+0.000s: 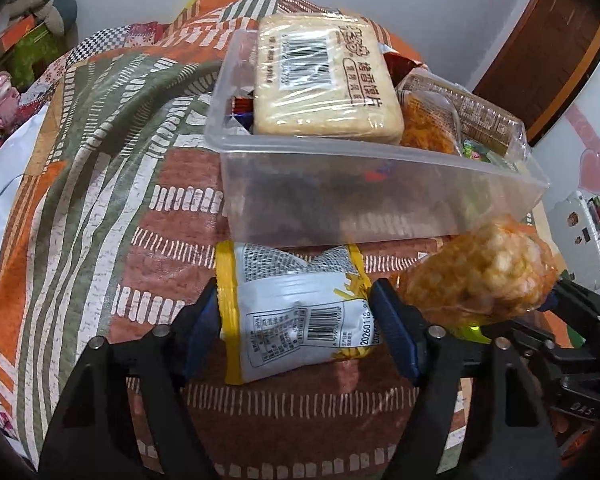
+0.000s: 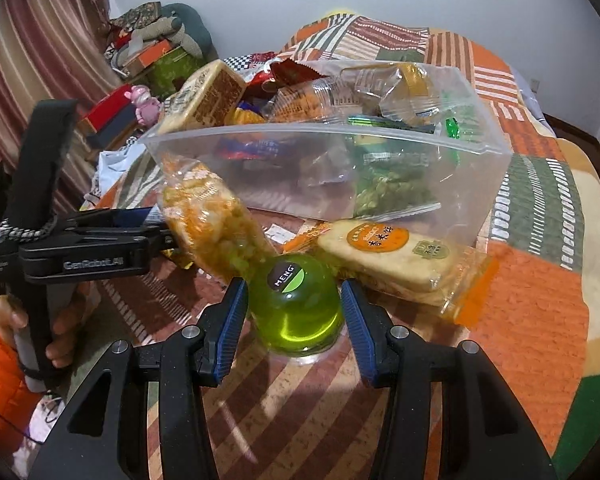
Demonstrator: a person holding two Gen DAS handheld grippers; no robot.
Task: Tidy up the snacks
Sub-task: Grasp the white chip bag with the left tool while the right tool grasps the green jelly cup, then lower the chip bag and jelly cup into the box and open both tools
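My left gripper [image 1: 296, 296] is shut on a white and yellow snack bag [image 1: 296, 316] that lies on the patchwork bedspread [image 1: 100, 160]; both blue pads touch its sides. Just behind it stands a clear plastic bin [image 1: 340, 152], heaped with snacks and topped by a wrapped cracker pack [image 1: 324, 76]. My right gripper [image 2: 294, 286] is shut on a green jelly cup [image 2: 296, 308] resting on the bedspread [image 2: 520, 300]. An orange bag of puffed snacks [image 2: 216, 228] lies between the two grippers. In front of the bin [image 2: 300, 132] lies a rice cracker pack [image 2: 392, 256].
A person's hand [image 2: 60, 336] grips the left gripper's handle at the left. Boxes and plush toys [image 2: 156, 40] pile up beyond the bed's far left edge. A white case with stickers [image 1: 580, 236] and a wooden door frame [image 1: 540, 60] are off to the right.
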